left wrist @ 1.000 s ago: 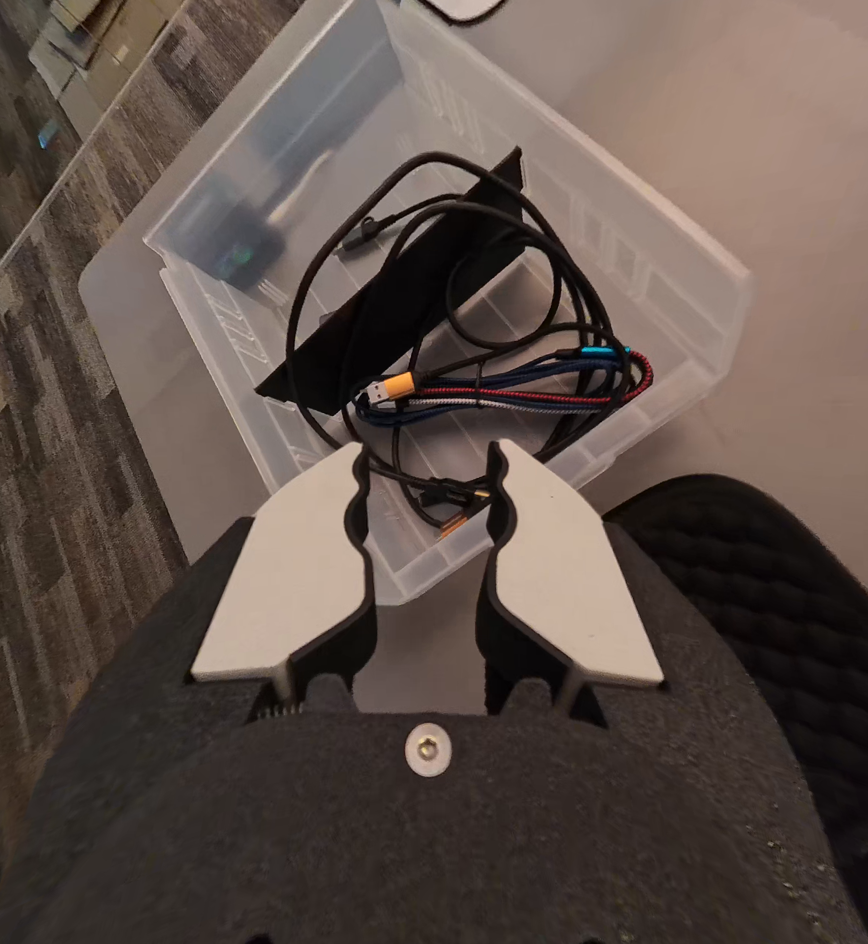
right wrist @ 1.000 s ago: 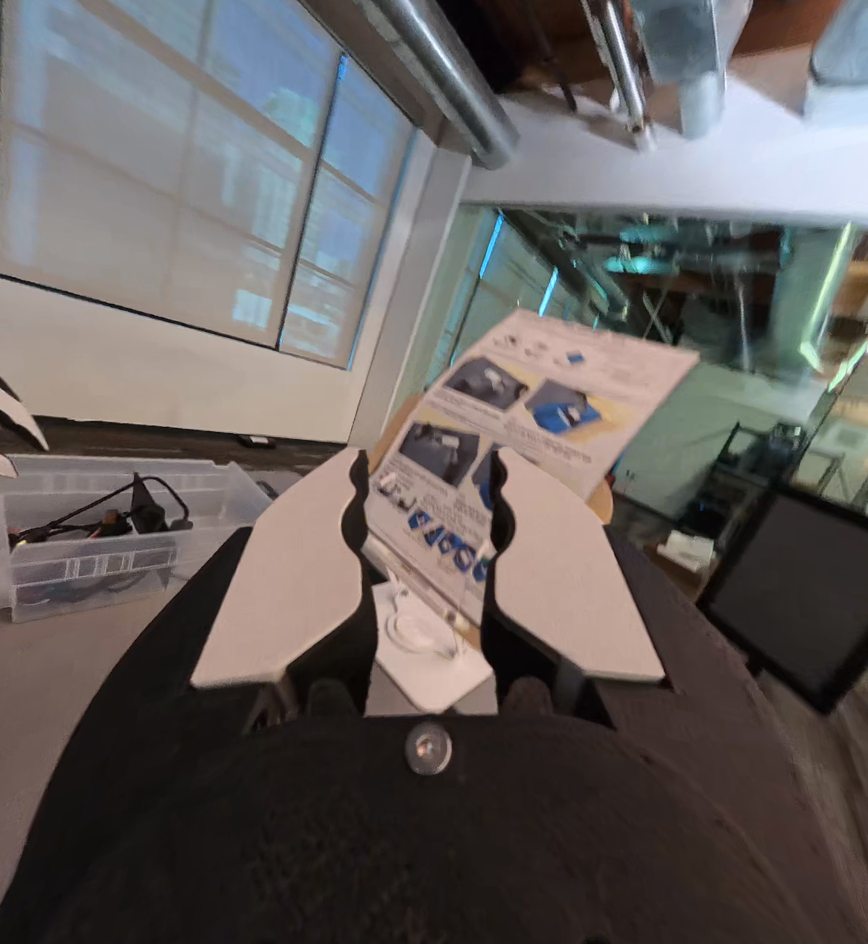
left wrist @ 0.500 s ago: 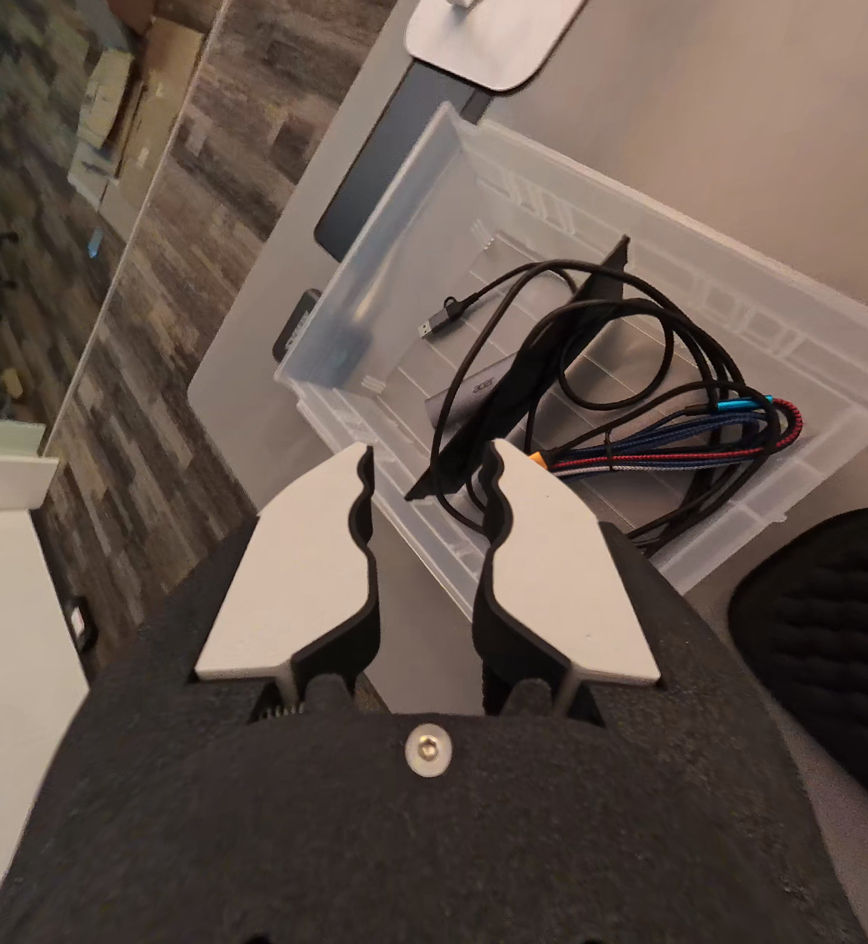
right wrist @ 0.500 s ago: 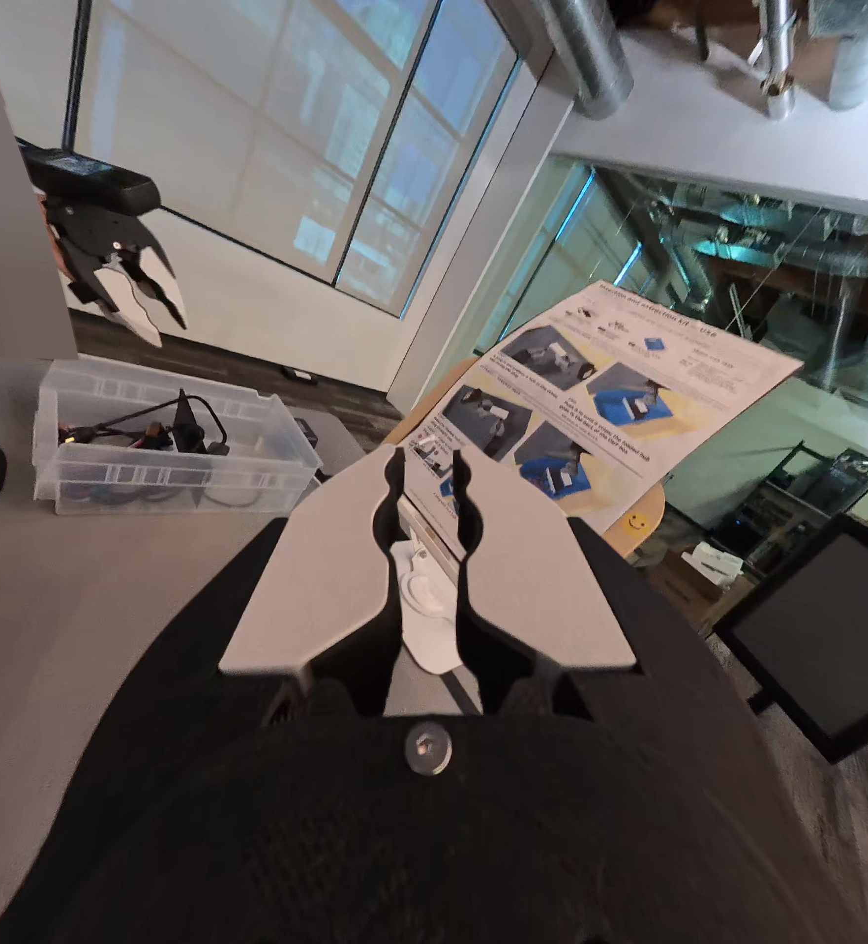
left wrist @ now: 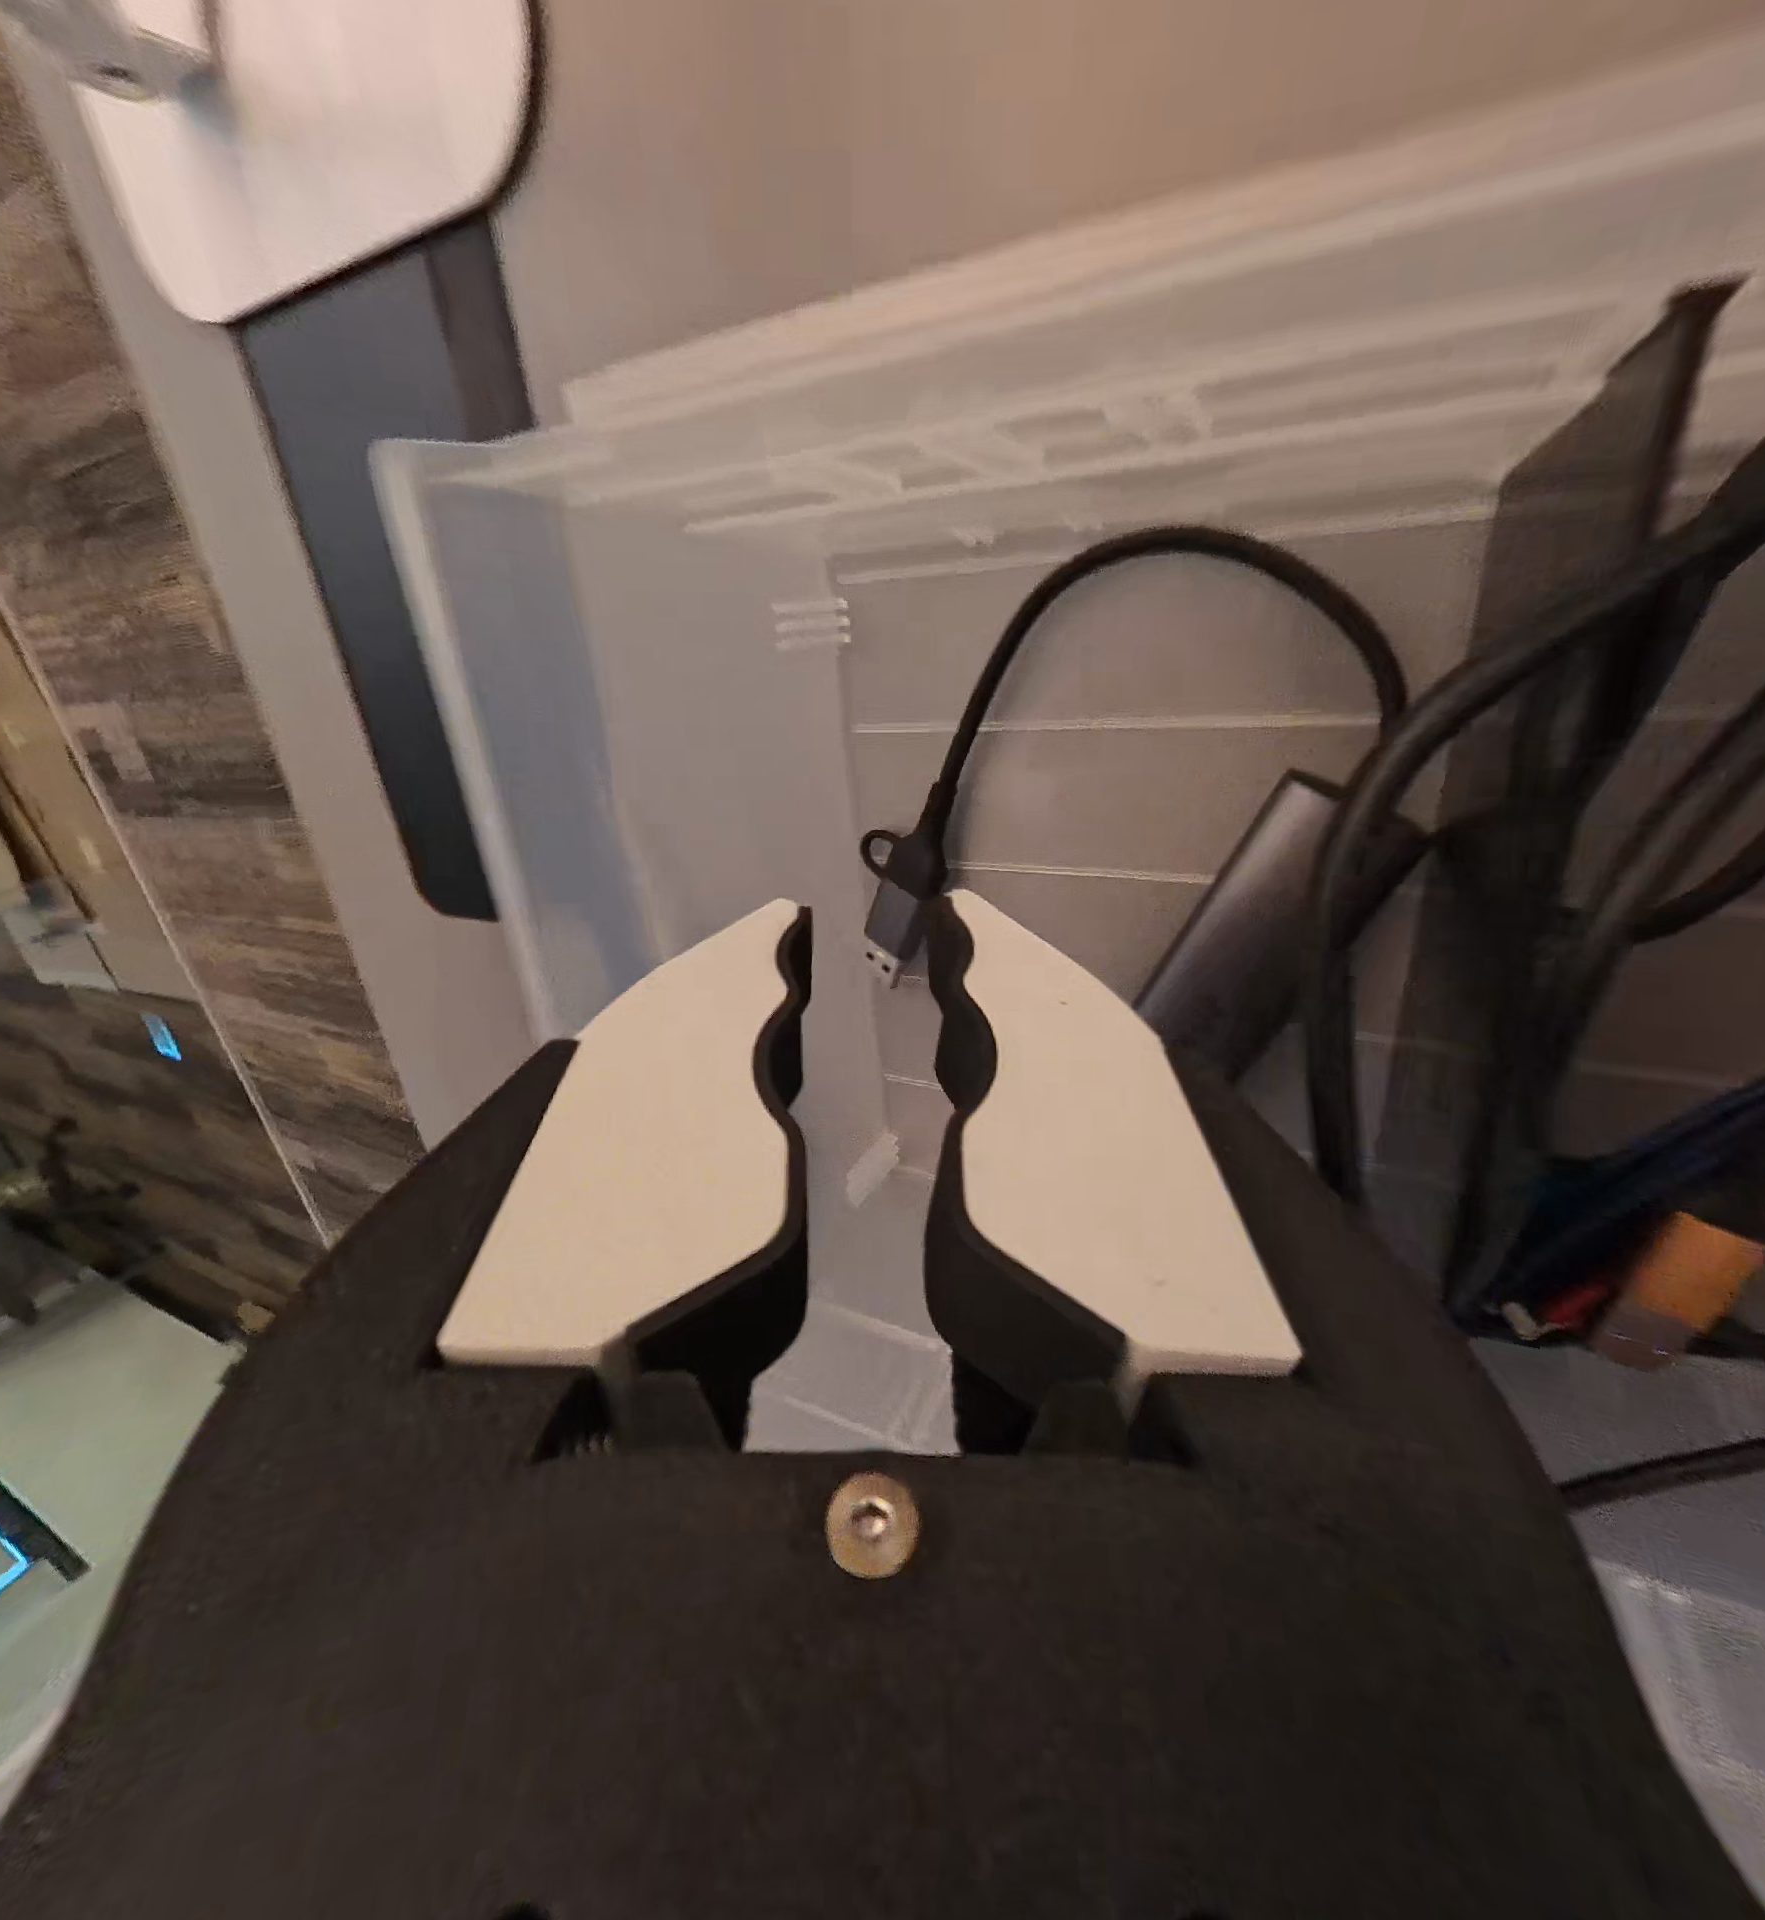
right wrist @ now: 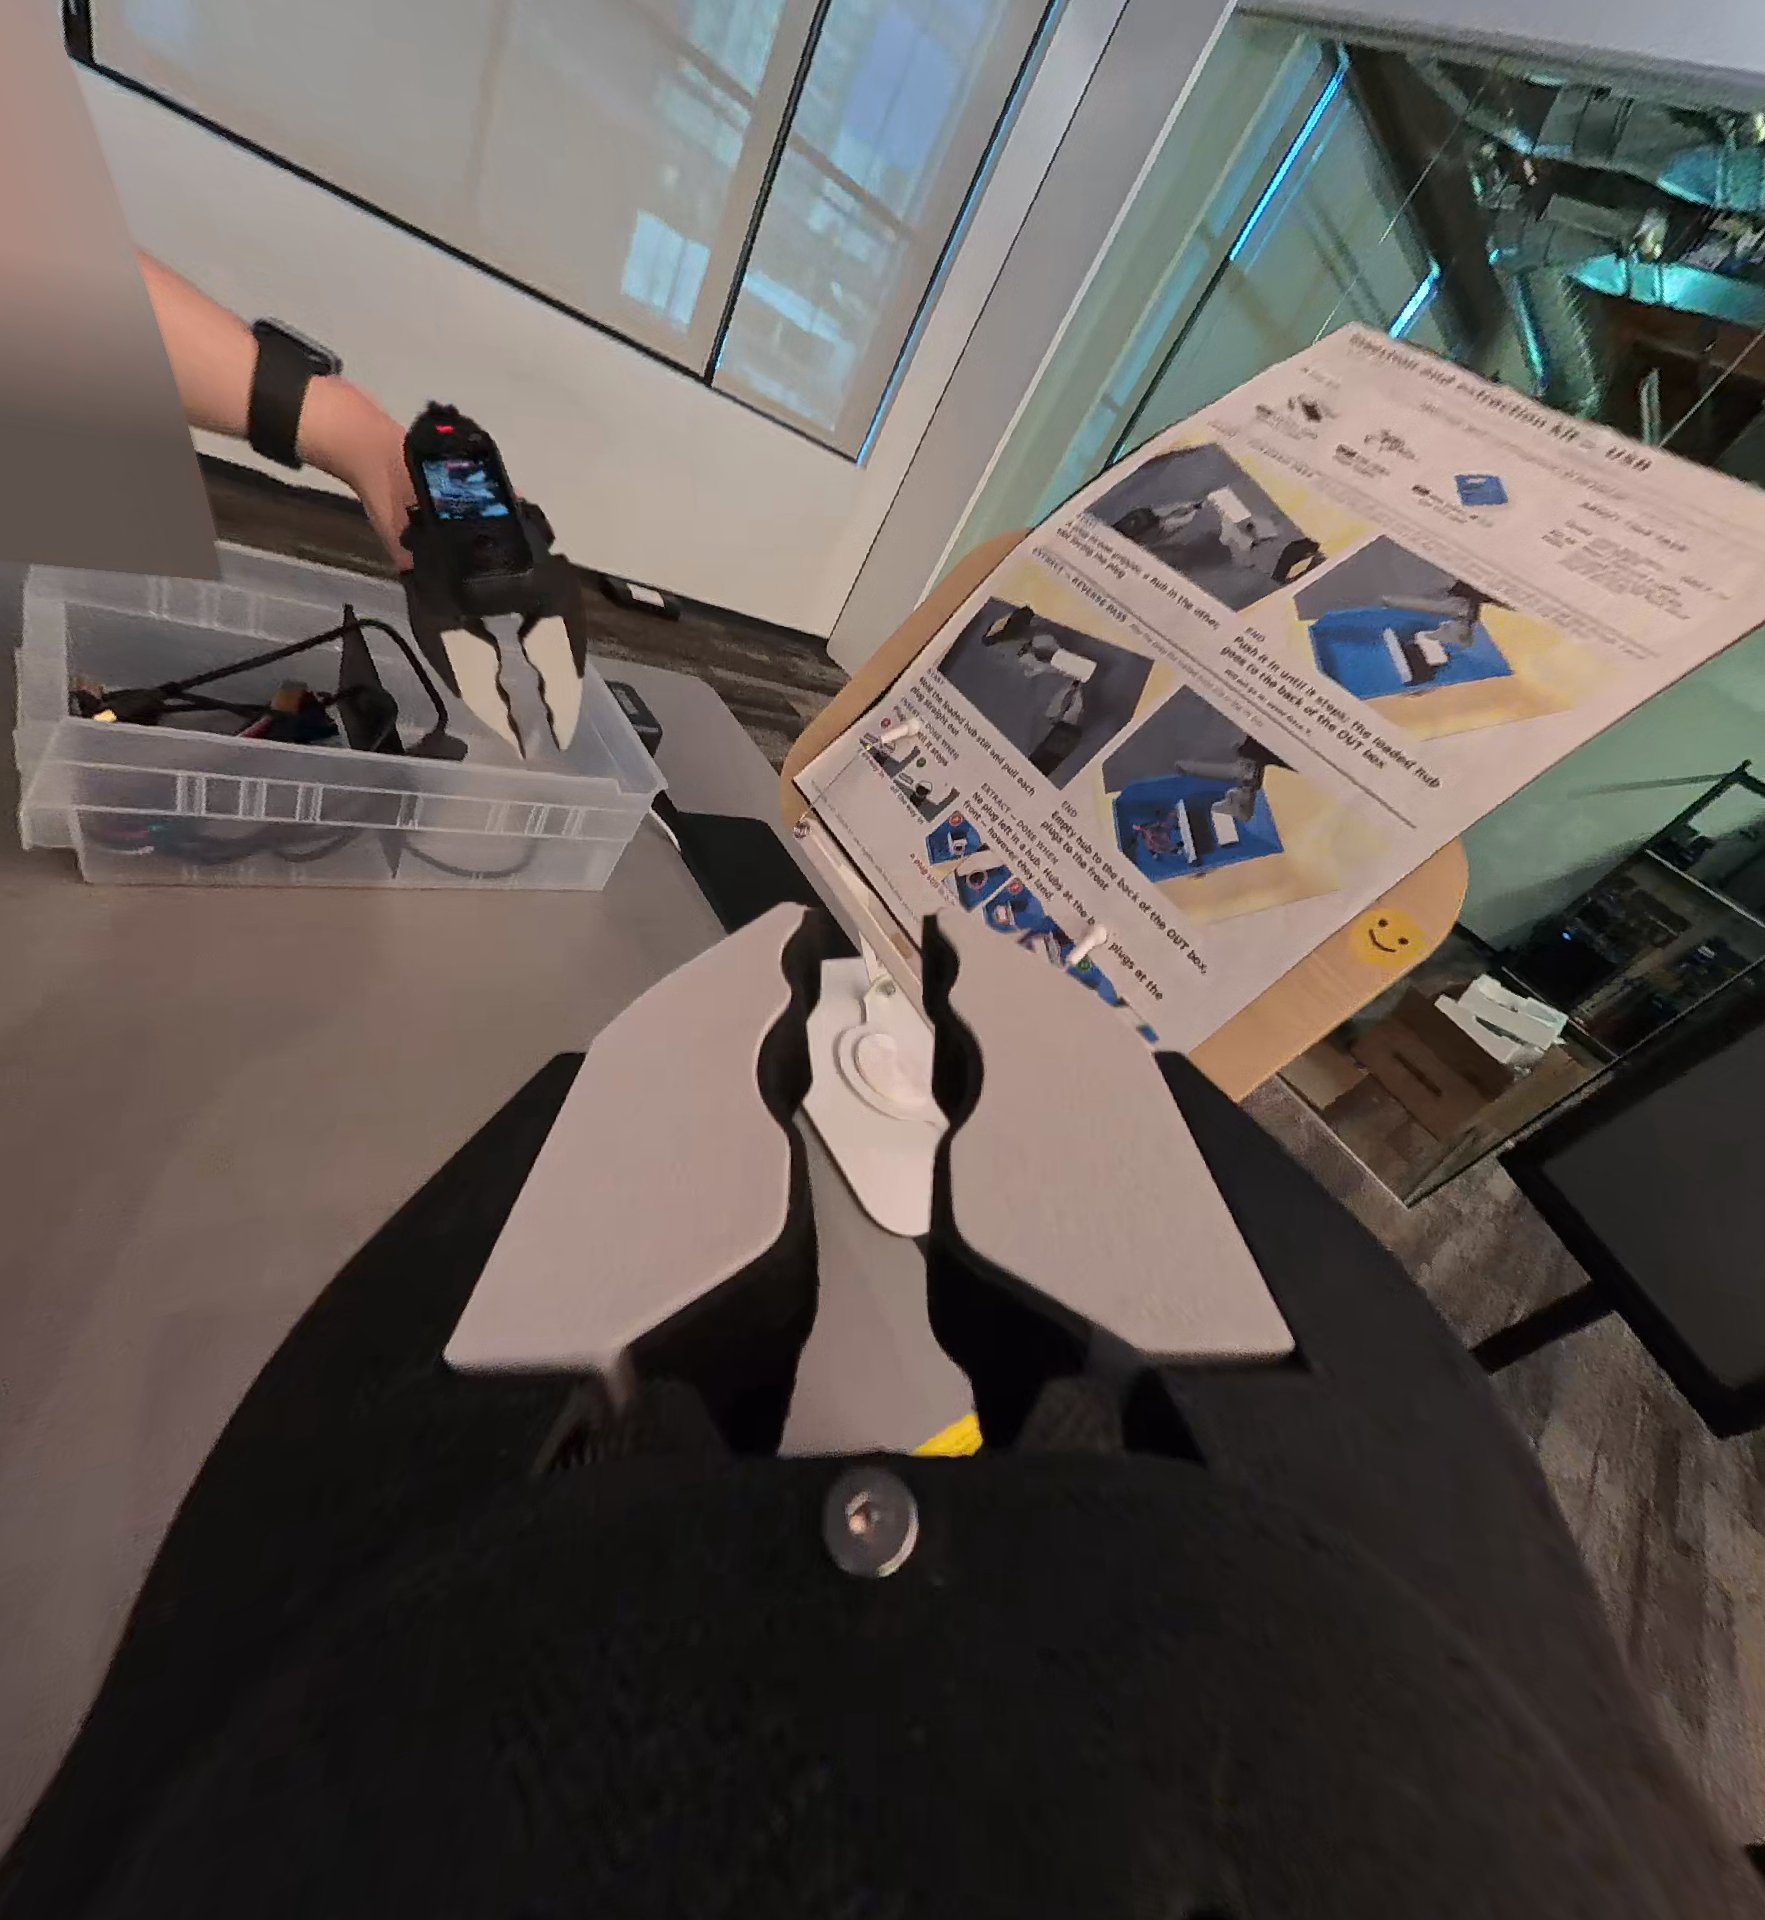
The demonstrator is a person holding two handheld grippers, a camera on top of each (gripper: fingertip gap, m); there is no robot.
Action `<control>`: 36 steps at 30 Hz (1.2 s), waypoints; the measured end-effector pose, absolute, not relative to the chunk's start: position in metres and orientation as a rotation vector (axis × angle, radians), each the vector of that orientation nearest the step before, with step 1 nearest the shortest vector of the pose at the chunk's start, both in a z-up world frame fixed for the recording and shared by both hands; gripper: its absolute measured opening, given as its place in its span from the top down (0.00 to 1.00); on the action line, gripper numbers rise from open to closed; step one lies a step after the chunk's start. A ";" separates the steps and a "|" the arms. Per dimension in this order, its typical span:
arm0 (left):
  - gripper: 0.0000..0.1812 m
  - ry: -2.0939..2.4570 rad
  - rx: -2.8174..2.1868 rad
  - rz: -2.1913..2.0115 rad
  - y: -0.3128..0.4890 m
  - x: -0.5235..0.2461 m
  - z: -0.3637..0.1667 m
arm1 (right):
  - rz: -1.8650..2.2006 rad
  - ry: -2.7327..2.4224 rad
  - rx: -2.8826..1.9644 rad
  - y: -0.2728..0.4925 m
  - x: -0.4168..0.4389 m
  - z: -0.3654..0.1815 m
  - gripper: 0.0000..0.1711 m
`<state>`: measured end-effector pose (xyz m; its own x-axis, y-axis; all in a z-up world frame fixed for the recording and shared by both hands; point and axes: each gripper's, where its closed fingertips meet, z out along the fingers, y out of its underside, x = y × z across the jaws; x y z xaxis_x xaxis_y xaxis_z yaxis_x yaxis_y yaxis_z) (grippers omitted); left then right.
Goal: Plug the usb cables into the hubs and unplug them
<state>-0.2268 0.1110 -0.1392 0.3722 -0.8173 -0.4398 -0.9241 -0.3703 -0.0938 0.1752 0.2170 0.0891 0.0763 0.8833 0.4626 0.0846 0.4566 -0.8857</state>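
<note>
Here, taken one view after the other:

Left wrist view — your left gripper: your left gripper point(left wrist: 873, 914) points down into the clear plastic bin point(left wrist: 587, 582), its jaws a moderate gap apart and holding nothing.
Left wrist view — USB plug: a dark grey USB plug point(left wrist: 893, 935) lies just ahead of the tips, close against the right finger point(left wrist: 1075, 1143); whether it touches is unclear.
Left wrist view — plug's cable: its thin black cable point(left wrist: 1169, 551) arcs up and away from the gripper, then bends down to the right toward the grey hub point(left wrist: 1231, 925).
Left wrist view — hub: the slim grey metal bar lies right of the gripper, partly under looped black cables point(left wrist: 1460, 831).
Left wrist view — other cables: at the far right, a bundle with an orange-sleeved plug point(left wrist: 1688, 1268) and red and dark blue braided strands.
Left wrist view — divider: a dark flat panel point(left wrist: 1584, 499) stands up in the bin, beyond the hub.

Right wrist view — your right gripper: your right gripper point(right wrist: 867, 920) sits over the grey table point(right wrist: 234, 1091), jaws a moderate gap apart, empty.
Right wrist view — ahead: a white stand base point(right wrist: 878, 1101) shows between the fingers; above it leans a printed instruction sheet point(right wrist: 1325, 675) on a tan board.
Right wrist view — bin: far left of this gripper, the clear bin point(right wrist: 338, 831) holds the cables, with your left gripper point(right wrist: 530, 743) dipping into its right end.
Right wrist view — your arm: a forearm with a black wristband point(right wrist: 286, 390) reaches in from the left.
</note>
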 end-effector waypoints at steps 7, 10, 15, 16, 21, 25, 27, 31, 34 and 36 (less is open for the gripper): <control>0.86 1.765 -2.274 0.394 0.114 -0.239 -0.181 | 0.693 -1.456 -1.004 0.228 0.159 0.064 0.88; 0.85 1.814 -2.234 0.374 0.117 -0.238 -0.188 | 0.658 -1.500 -1.038 0.233 0.153 0.050 0.88; 0.89 1.857 -2.272 0.316 0.119 -0.239 -0.199 | 0.612 -1.569 -1.094 0.240 0.145 0.028 0.87; 0.90 1.866 -2.267 0.313 0.120 -0.239 -0.199 | 0.603 -1.582 -1.102 0.241 0.144 0.025 0.87; 0.95 1.901 -2.216 0.359 0.120 -0.238 -0.201 | 0.580 -1.618 -1.111 0.241 0.144 0.017 0.87; 0.96 1.911 -2.348 0.505 0.113 -0.252 -0.199 | 0.593 -1.618 -1.096 0.239 0.145 0.020 0.87; 0.96 1.862 -2.355 0.578 0.111 -0.258 -0.191 | 0.603 -1.613 -1.089 0.238 0.146 0.022 0.87; 0.96 1.657 -2.346 0.645 0.110 -0.257 -0.152 | 0.626 -1.611 -1.072 0.235 0.145 0.026 0.87; 0.96 1.507 -2.260 0.780 0.112 -0.256 -0.101 | 0.651 -1.611 -1.047 0.229 0.142 0.028 0.87; 0.97 1.447 -2.190 0.875 0.111 -0.252 -0.066 | 0.695 -1.613 -1.028 0.221 0.134 0.029 0.87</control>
<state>-0.2519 0.1107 -0.0661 0.2791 -0.6833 -0.6747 -0.9148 -0.4029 0.0296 0.1338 0.2207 0.0291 -0.0781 0.8852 0.4586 0.2744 0.4614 -0.8437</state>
